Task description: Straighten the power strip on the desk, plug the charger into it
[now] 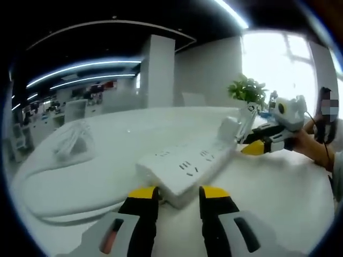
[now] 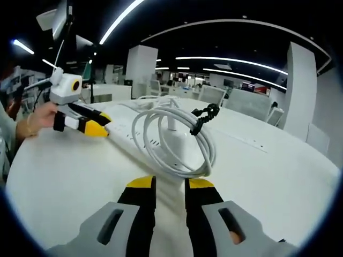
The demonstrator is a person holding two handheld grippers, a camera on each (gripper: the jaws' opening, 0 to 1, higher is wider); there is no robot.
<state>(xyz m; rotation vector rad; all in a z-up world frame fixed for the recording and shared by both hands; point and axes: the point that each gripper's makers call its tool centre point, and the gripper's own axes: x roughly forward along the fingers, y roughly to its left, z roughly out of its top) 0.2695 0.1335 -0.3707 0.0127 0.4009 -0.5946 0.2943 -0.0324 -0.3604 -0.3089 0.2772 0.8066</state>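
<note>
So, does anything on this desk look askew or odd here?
Yes. The power strip lies diagonally across the desk rather than square to it, and in the right gripper view its coiled cable sits piled on top of it.

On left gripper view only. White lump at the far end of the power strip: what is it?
Observer: The right gripper view shows it as a coiled white cable, several loops.
Operator: Loose or tied?
Observer: Tied. A black tie wraps the loops on the coil's far side.
Operator: Is the right gripper holding it?
Observer: No. The right gripper sits just short of the coil, jaws apart, nothing between them.
</note>
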